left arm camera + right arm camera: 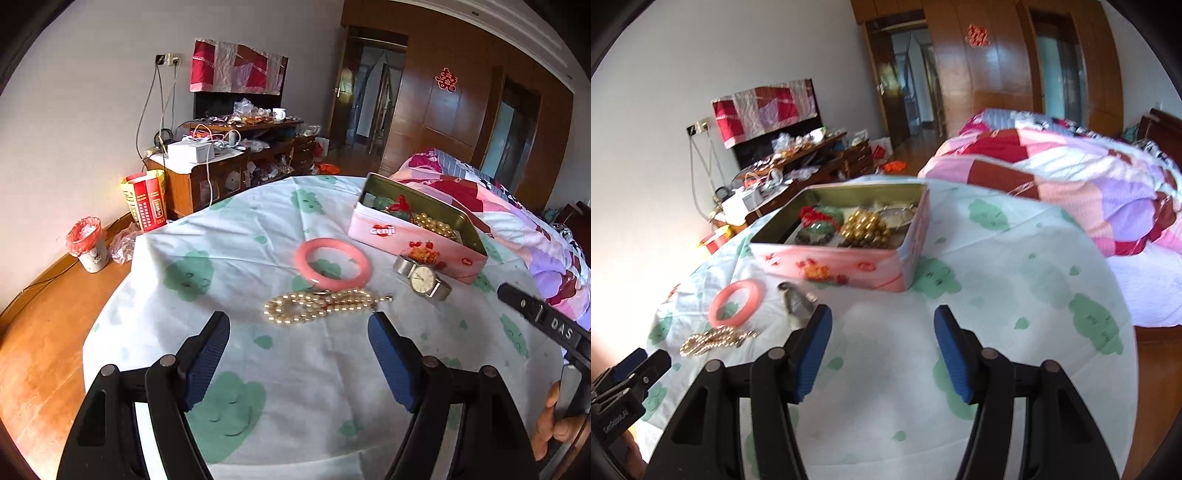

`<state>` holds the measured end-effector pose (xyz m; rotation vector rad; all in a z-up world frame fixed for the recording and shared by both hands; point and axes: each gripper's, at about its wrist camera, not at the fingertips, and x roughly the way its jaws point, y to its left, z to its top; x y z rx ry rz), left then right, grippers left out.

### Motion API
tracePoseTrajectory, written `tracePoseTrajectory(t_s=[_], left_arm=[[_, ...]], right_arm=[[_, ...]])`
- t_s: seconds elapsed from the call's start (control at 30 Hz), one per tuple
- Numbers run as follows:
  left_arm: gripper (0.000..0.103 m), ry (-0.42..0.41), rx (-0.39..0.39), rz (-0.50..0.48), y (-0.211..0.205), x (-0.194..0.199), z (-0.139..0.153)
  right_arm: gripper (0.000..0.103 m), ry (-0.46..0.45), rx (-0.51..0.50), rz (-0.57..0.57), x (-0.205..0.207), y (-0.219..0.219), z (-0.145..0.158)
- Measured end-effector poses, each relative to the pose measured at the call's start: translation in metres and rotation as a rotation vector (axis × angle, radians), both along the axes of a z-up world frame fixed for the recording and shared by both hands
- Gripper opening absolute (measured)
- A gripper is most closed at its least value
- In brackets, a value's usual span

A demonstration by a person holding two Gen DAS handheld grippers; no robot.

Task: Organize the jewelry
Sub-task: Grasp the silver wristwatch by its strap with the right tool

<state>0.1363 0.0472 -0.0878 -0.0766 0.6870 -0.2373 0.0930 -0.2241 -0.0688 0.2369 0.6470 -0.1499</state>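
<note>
The pearl necklace [325,306] lies in a little heap on the table [258,236], just in front of my left gripper [299,328]. I think it is the next thing to pick up. The left jaws are wide open and hold nothing. The heap sits between the two blue tips, a little farther out.

To do this well, I want to go forward and down until the blue pads sit on both sides of the heap. Then I close slowly. The beads are small and round, so they may slip out. I think it is best to grab the thick middle of the heap, not one loose strand. I also want to keep off the cloth, so I do not pinch it and drag everything.

Just behind the necklace is the pink bangle [332,266]. It almost touches the beads, so I must not bump it. To the right lies the watch [423,278], next to the pink tin [406,236]. The tin is open and already has gold beads and green things inside. I think the necklace goes in there.

My right gripper [882,350] hangs over bare cloth in front of the tin. Its jaws are wide open and empty too. It can wait there, out of the way.
</note>
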Motion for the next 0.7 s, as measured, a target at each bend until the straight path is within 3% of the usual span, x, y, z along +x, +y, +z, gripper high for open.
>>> tracePoseTrajectory(t_s=[0.17, 0.23, 0.33, 0.53, 0.67, 0.7], left_arm=[[0.078, -0.058, 0.043, 0.005, 0.004, -0.001, 0.007], [0.078, -0.07, 0.067, -0.008, 0.004, 0.0, 0.01], [0.078, -0.084, 0.093, -0.04, 0.007, 0.0, 0.011], [0.078, -0.074, 0.131, -0.095, 0.01, 0.002, 0.006], [0.078, -0.028, 0.083, -0.125, 0.016, 0.01, 0.003], [0.078, -0.022, 0.078, -0.13, 0.016, 0.011, 0.002]], right_arm=[[0.061, 0.044, 0.074, 0.113, 0.012, 0.012, -0.005], [0.072, 0.058, 0.071, 0.16, 0.025, 0.021, -0.001], [0.075, 0.087, 0.098, 0.241, 0.049, 0.03, -0.001], [0.075, 0.173, 0.05, 0.277, 0.087, 0.046, -0.019], [0.074, 0.236, -0.011, 0.282, 0.104, 0.057, -0.033], [0.07, 0.251, -0.02, 0.281, 0.106, 0.058, -0.037]])
